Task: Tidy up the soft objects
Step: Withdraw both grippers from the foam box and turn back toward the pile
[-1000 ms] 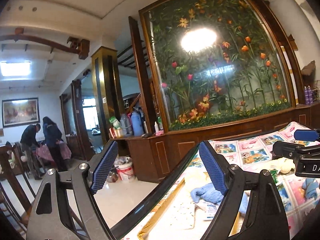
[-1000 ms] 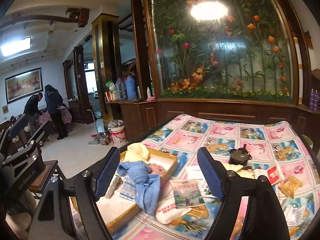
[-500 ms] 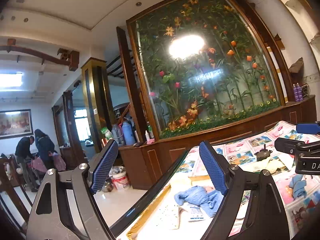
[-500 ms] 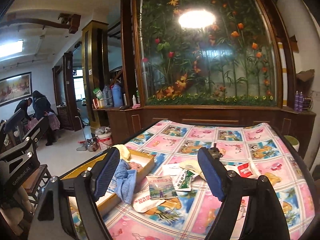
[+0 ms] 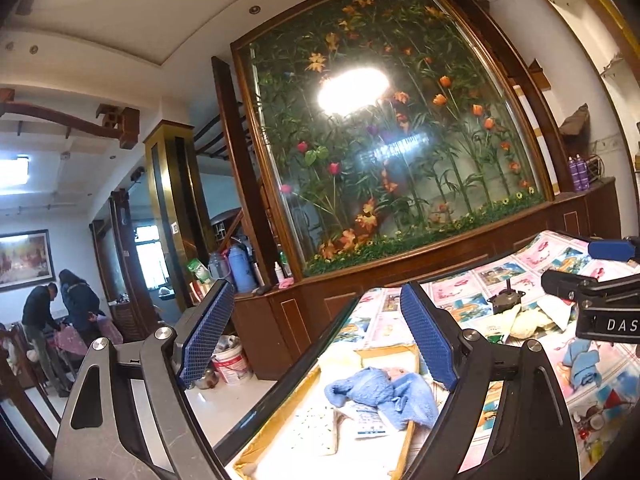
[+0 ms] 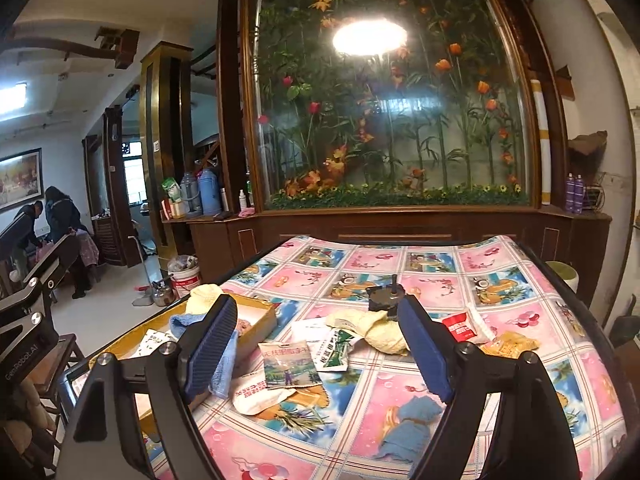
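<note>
A flowered tablecloth covers the table (image 6: pixel 496 280). At its left end is a yellow-rimmed box (image 6: pixel 262 307) holding a blue towel (image 5: pixel 380 392) and a pale yellow cloth (image 6: pixel 204 295). On the table lie a loose yellow cloth (image 6: pixel 380 330) and a small blue cloth (image 6: pixel 408 428), low between the right gripper's fingers. My right gripper (image 6: pixel 318 344) hovers open above the near table edge with nothing in it. My left gripper (image 5: pixel 318 336) is open and empty over the box's near-left side. The right gripper (image 5: pixel 600 308) also shows at the right edge of the left wrist view.
Snack packets (image 6: pixel 286 364) and a red packet (image 6: pixel 460 326) lie scattered mid-table beside a small black object (image 6: pixel 384 296). A wooden cabinet with a floral glass panel (image 6: pixel 384 120) stands behind. A white bucket (image 6: pixel 185 276) sits on the floor; two people (image 6: pixel 60 216) stand far left.
Both views have swung right across the table. The box slid leftward in the right wrist view and the small blue cloth came into sight. Both grippers stayed open and empty.
</note>
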`<state>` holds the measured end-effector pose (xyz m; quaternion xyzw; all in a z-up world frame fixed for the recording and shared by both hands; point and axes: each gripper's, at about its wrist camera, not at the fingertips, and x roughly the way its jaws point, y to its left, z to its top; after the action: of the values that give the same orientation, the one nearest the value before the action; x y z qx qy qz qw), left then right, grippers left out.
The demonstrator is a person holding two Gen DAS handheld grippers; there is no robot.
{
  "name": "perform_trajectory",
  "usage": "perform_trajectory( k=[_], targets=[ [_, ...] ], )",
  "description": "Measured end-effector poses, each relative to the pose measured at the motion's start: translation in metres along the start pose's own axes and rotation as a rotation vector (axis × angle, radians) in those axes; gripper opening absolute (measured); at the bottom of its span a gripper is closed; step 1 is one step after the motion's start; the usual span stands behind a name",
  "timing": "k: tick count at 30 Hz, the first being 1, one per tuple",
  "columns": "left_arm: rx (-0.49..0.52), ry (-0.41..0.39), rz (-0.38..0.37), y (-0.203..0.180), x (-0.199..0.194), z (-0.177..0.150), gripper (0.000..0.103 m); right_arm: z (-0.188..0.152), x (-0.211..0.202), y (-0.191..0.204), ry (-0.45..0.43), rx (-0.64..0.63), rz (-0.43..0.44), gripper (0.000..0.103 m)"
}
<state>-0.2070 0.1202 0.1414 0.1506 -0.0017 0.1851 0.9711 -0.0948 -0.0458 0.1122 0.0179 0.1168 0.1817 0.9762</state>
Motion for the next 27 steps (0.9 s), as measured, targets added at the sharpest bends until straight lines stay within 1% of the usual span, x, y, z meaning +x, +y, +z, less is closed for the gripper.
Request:
perform_trajectory(
  k=[4, 7, 10, 14, 21, 27],
  targets=[
    [0.004, -0.011, -0.004, -0.004, -0.002, -0.002, 0.086, -0.003, -0.011, -0.002, -0.072, -0.021, -0.103, 0.083],
    [0.012, 0.002, -0.012, -0.007, 0.001, -0.003, 0.086, -0.005, -0.017, -0.005, -0.116, -0.038, -0.18, 0.083],
    [0.019, 0.014, -0.017, -0.009, 0.002, -0.005, 0.086, -0.005, -0.021, -0.01, -0.146, -0.034, -0.226, 0.083],
    [0.02, 0.026, -0.024, -0.012, 0.005, -0.005, 0.086, -0.005, -0.021, -0.018, -0.156, -0.028, -0.259, 0.083],
    [0.037, 0.053, -0.045, -0.023, 0.013, -0.009, 0.086, -0.008, -0.019, -0.024, -0.142, -0.031, -0.293, 0.083],
    [0.052, 0.058, -0.062, -0.033, 0.017, -0.009, 0.086, -0.01, -0.022, -0.025, -0.164, -0.051, -0.325, 0.083]
  ],
)
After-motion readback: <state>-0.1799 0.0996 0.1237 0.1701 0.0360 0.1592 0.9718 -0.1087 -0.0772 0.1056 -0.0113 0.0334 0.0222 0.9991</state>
